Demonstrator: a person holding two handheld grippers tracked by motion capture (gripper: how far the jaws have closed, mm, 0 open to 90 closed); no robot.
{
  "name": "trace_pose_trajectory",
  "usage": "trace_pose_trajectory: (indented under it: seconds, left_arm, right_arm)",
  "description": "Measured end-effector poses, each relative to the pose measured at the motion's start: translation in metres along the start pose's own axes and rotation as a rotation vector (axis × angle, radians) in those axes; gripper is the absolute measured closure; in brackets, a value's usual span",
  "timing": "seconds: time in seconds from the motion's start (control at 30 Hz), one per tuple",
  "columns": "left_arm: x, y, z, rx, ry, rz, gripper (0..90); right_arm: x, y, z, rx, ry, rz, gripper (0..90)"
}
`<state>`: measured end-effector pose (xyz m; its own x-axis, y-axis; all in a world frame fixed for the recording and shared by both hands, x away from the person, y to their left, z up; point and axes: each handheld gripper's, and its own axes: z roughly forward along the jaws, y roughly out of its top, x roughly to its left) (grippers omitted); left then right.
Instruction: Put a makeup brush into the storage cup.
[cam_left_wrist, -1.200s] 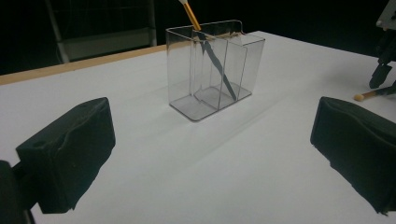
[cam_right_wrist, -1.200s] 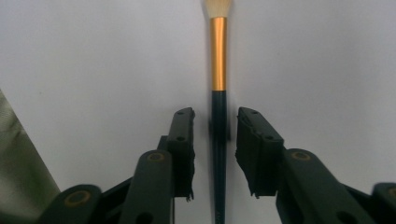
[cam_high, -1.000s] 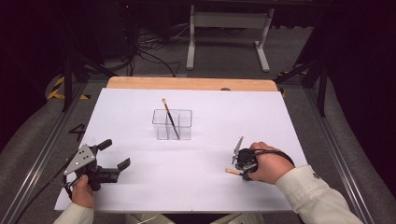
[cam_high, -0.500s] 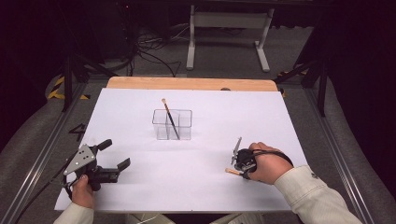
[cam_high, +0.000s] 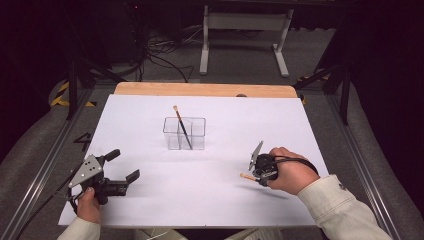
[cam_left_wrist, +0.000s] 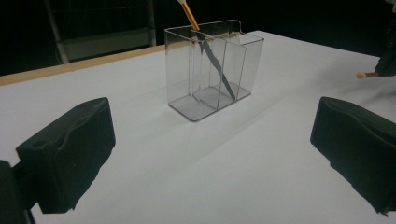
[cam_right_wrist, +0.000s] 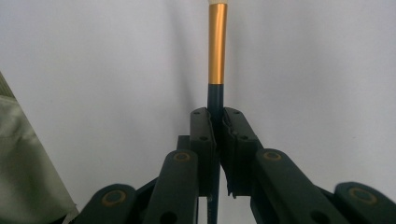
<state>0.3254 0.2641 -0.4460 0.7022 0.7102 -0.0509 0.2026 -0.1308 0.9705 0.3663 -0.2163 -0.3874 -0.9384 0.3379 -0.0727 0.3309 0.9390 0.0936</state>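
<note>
A lab: black-curtained surroundings, cables (cam_high: 160, 55) strewn on grey floor, white-covered table (cam_high: 150, 205) framed by metal rails (cam_high: 35, 175).

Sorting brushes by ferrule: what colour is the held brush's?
Gold, on the brush, clearest in the right gripper view.

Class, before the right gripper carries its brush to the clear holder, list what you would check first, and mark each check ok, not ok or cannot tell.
1. Right gripper shut on second brush: ok.
2. Held brush lies straight between the pads: ok.
3. Clear holder upright on the table: ok.
4. Free compartment beside the first brush: ok.
5. Left gripper open, apart from the holder: ok.
6. Grip firmness: cannot tell.
</note>
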Motion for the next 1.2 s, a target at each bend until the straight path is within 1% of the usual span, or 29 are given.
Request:
trace_pose_trajectory:
  seconds: [0.23,0.4,0.5,0.57,0.7,0.73,0.77,0.87,1.03,1.13,1.17,1.2]
  left_arm:
    - [0.0,0.0,0.0,-0.002,0.001,-0.004,0.6]
    - [0.0,0.0,0.0,-0.005,0.003,-0.004,0.7]
    - [0.0,0.0,-0.001,-0.003,0.003,-0.003,0.7]
    - [0.0,0.0,-0.001,-0.003,0.003,-0.003,0.6]
    - [0.0,0.0,0.0,-0.006,0.002,-0.004,0.7]
    - [0.0,0.0,0.0,-0.006,0.003,-0.005,0.7]
    - [0.0,0.0,0.0,-0.006,0.003,-0.005,0.6]
    - [0.0,0.0,-0.001,-0.005,0.002,0.0,0.6]
    - [0.0,0.0,-0.001,-0.005,0.002,-0.001,0.6]
    - [0.0,0.0,-0.001,-0.006,0.003,-0.001,0.7]
    - [0.0,0.0,-0.001,-0.007,0.003,-0.002,0.7]
    - [0.0,0.0,-0.001,-0.007,0.003,-0.002,0.7]
  right_arm:
    - [-0.001,0.002,-0.016,-0.08,-0.028,0.004,83.1]
    - [-0.001,0.002,-0.025,-0.121,-0.042,0.008,83.1]
    - [-0.001,0.002,-0.031,-0.163,-0.055,0.019,83.2]
    - [-0.001,0.002,-0.034,-0.19,-0.06,0.017,83.2]
    - [-0.001,0.002,-0.041,-0.263,-0.075,0.033,83.2]
    - [-0.001,0.002,-0.041,-0.263,-0.075,0.033,83.2]
    - [-0.002,0.002,-0.043,-0.291,-0.083,0.038,83.2]
    - [-0.002,0.002,-0.047,-0.349,-0.089,0.047,83.2]
    - [-0.003,0.001,-0.053,-0.423,-0.106,0.06,83.2]
    - [-0.004,-0.001,-0.058,-0.48,-0.121,0.069,83.2]
    - [-0.004,-0.001,-0.06,-0.509,-0.126,0.076,83.2]
    - [-0.005,-0.002,-0.061,-0.523,-0.13,0.08,83.2]
